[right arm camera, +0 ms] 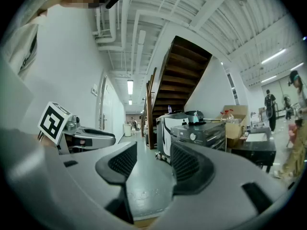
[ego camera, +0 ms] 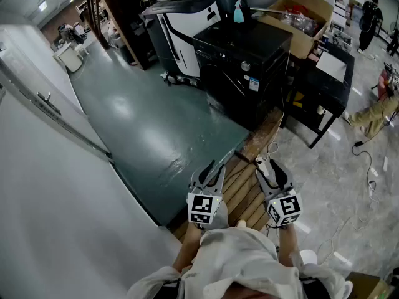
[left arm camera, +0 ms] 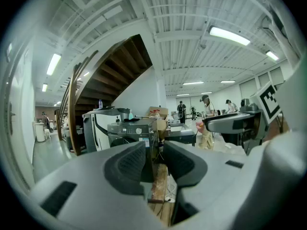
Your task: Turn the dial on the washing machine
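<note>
**Washer far off, both grippers empty**

The washer (ego camera: 243,73) is a dark, boxy front-loader with a glossy black top. It stands far ahead of the person, across the green floor (ego camera: 143,123), and well apart from both grippers. Its dial (ego camera: 245,66) is a small round silver knob, set about midway along the control strip at the top of the front face. The right gripper view shows the dial (right arm camera: 193,136) pale against the grey panel. The left gripper view shows it (left arm camera: 138,130) smaller, above the jaw gap.

A white and blue sticker (ego camera: 254,83) sits just below and to the right of the dial, but its print is too small to read. No brand name can be made out on the washer. A teal spray bottle (ego camera: 239,11) stands at the far edge of the top. A white machine (ego camera: 184,20) stands to its left, a cardboard box (ego camera: 303,8) to its far right and a black table (ego camera: 330,89) to its right.

The left gripper (ego camera: 210,169) hangs near the person over wooden boards (ego camera: 240,189). Its jaws are nearly together, leaving a narrow slit with nothing in it. The right gripper (ego camera: 269,167) is just to its right, with its jaws a little wider apart and also empty.
</note>
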`<action>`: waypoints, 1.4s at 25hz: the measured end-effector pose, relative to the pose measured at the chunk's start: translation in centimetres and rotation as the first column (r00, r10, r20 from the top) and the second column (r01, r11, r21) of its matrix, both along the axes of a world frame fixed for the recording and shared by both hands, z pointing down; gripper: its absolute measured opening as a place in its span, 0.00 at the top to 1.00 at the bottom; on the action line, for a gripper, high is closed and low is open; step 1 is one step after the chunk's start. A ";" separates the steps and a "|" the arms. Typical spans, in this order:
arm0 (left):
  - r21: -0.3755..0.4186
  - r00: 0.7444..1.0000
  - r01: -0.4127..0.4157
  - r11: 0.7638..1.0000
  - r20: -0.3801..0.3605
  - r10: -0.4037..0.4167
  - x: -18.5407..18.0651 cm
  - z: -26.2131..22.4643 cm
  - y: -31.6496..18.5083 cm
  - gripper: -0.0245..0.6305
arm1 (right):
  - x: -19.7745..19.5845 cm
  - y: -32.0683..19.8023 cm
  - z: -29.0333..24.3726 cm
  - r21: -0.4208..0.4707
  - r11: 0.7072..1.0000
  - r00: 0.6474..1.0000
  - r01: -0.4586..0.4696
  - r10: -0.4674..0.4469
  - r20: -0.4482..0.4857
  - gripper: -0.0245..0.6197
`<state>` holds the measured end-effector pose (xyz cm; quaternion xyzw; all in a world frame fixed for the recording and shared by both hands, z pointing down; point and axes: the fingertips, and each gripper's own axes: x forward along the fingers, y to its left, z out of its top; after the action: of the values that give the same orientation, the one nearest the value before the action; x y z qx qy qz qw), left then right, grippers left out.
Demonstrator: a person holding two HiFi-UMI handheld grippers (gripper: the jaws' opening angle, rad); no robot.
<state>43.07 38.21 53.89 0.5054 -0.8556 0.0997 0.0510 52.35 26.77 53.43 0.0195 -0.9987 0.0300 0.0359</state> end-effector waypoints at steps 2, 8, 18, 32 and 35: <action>0.005 1.000 0.005 1.000 -0.014 -0.005 1.3 0.1 0.5 0.77 | 1.1 0.2 0.3 -0.004 1.000 1.000 0.001 -0.001 -0.015 0.62; 0.006 1.000 0.018 1.000 -0.012 -0.018 2.2 0.1 0.4 0.77 | 1.3 -0.4 0.3 -0.033 0.999 1.000 -0.009 0.009 0.001 0.60; -0.005 1.000 -0.008 1.000 -0.016 0.008 -1.8 0.1 -2.4 0.77 | -3.7 -1.6 0.7 -0.006 1.000 0.999 0.011 -0.011 -0.045 0.57; 0.000 0.995 -0.083 0.997 -0.058 0.083 -10.4 -1.3 -5.9 0.77 | -12.2 -4.4 -0.6 -0.010 1.000 0.993 -0.029 0.028 -0.114 0.59; 0.002 0.992 -0.102 0.995 -0.071 0.102 -12.3 -2.1 -6.1 0.77 | -14.1 -4.3 -1.5 -0.007 0.999 0.991 -0.038 0.037 -0.126 0.59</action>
<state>30.73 32.15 51.79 0.5515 -0.8263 0.0850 0.0767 38.25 22.44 51.96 0.0397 -0.9938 0.0340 0.0985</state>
